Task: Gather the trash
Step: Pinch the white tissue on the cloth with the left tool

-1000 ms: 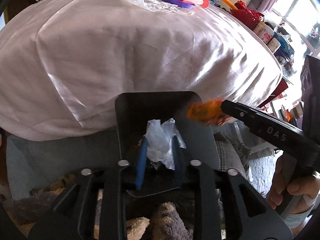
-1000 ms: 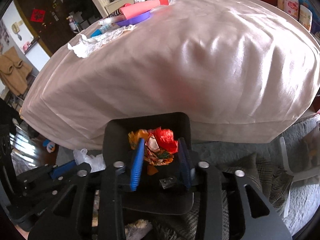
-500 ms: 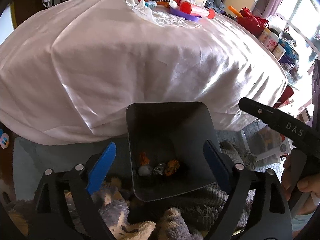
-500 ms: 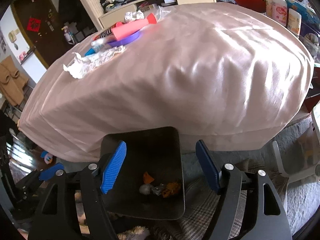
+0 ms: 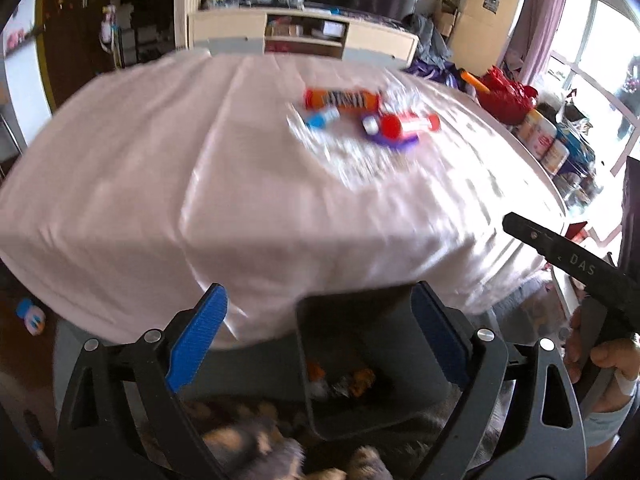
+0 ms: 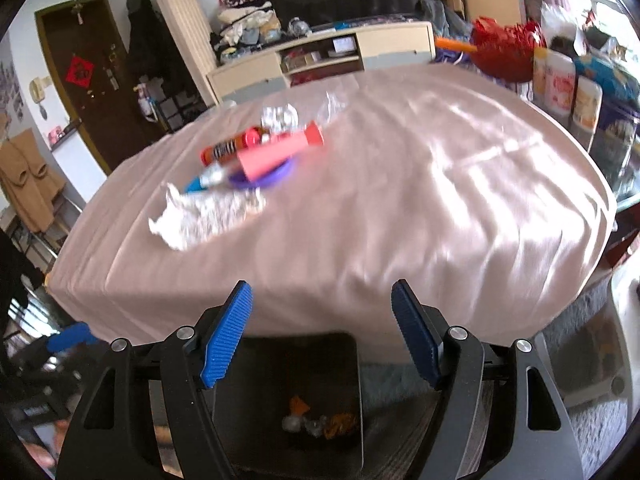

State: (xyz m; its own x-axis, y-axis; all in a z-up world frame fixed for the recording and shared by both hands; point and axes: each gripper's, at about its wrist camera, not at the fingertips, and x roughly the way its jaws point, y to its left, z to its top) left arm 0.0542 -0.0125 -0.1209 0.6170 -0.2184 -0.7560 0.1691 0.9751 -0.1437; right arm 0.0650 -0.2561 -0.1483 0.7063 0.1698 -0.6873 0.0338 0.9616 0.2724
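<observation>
Trash (image 6: 208, 220) lies on the pink-clothed table (image 6: 400, 208); both grippers' fingers (image 5: 198, 336) spread wide.

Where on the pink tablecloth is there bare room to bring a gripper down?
The pink tablecloth is bare across its right half and along the near edge above the black bin. The far-left centre is crowded: crumpled white wrapper, pink tube, purple dish, orange tube.
</observation>
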